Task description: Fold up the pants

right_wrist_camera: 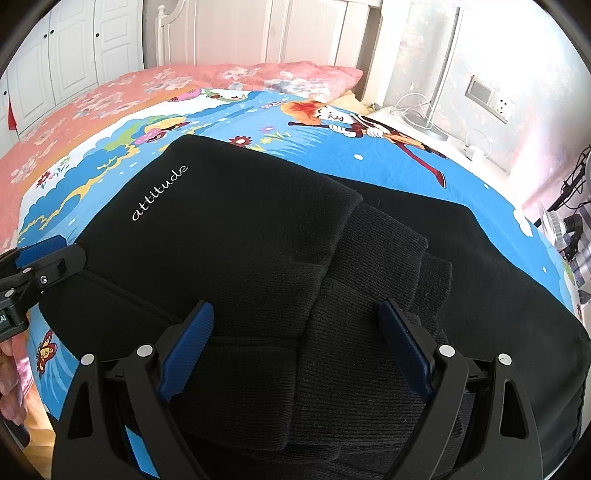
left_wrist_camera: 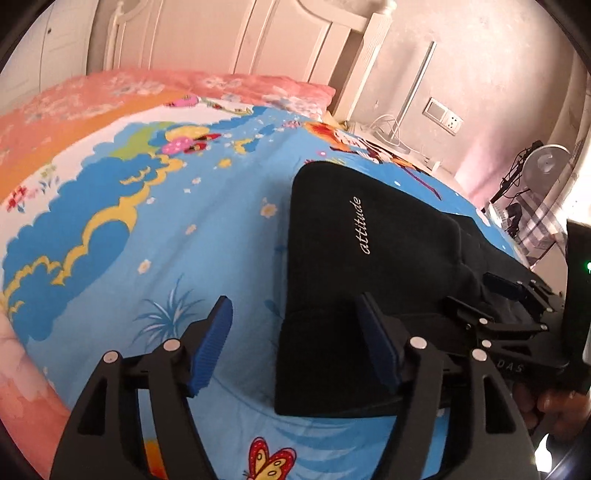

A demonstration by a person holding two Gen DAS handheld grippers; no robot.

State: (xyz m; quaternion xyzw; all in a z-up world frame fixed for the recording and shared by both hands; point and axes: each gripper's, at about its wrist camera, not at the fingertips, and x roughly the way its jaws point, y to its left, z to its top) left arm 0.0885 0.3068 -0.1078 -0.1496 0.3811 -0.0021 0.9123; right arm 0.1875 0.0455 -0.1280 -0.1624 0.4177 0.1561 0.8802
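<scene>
Left wrist: left tool (left_wrist_camera: pixel 297 341) spread at pants' (left_wrist_camera: pixel 354 266) edge; right tool (right_wrist_camera: pixel 295 349) spread above them

A bright blue cartoon-print bedsheet (right_wrist_camera: pixel 332 155) is covering the bed, with a pink floral quilt (right_wrist_camera: pixel 110 92) lying along its far side. A cream panelled headboard (left_wrist_camera: pixel 229 33) is standing behind. A white wall socket plate (right_wrist_camera: pixel 491 96) is sitting near coiled white cables (right_wrist_camera: pixel 413 105).
</scene>
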